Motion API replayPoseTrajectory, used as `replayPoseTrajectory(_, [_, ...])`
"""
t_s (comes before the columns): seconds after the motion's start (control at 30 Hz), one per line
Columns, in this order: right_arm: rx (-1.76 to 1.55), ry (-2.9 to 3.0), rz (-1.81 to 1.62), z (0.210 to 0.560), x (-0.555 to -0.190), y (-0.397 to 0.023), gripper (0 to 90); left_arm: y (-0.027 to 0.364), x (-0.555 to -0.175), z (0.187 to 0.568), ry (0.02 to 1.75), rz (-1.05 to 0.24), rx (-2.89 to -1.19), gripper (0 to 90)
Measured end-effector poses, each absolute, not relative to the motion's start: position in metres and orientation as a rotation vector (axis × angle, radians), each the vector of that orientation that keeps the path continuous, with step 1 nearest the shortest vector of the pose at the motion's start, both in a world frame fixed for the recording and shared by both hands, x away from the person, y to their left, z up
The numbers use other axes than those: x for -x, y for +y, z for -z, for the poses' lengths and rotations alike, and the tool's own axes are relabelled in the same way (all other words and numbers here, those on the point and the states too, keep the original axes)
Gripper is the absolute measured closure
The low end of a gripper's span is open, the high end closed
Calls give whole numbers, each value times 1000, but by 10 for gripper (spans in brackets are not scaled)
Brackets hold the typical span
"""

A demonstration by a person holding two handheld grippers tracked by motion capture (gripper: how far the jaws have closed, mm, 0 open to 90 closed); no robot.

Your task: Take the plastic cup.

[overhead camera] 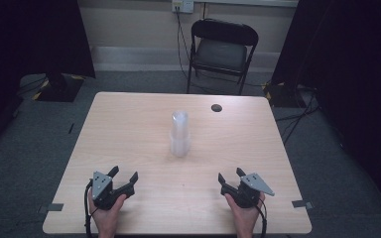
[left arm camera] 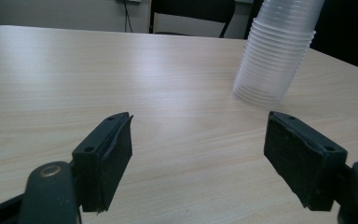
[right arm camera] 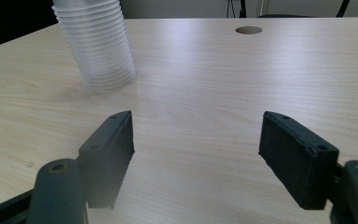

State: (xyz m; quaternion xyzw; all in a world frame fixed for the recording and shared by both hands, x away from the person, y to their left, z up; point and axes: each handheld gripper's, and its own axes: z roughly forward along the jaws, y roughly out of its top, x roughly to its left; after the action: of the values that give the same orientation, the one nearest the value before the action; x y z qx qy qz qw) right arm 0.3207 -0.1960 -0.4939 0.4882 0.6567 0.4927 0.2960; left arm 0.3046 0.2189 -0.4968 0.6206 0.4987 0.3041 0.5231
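We see a big wooden table. A tall stack of clear cups stands straight up in its middle. Our left gripper and right gripper rest near us, both wide apart and empty, about equally far away.

You had the cup stack at the middle of the table, a chair behind it, your grippers near the front edge, well apart.
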Motion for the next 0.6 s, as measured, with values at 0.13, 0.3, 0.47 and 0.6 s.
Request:
replayPoseTrajectory(0.13, [-1302, 1746, -1315, 494, -321, -197, 269, 221, -305, 497, 1200, -709, -1475, 238])
replayPoseTrajectory(0.3, [-1299, 1735, -1312, 494, -320, -196, 274, 225, -306, 498, 1228, -677, -1429, 226])
replayPoseTrajectory(0.47, [-1283, 1739, -1295, 494, -319, -194, 300, 222, -307, 496, 1248, -690, -1454, 215])
replayPoseTrajectory(0.6, [-1285, 1740, -1299, 494, -320, -195, 302, 217, -306, 494, 1239, -703, -1471, 206])
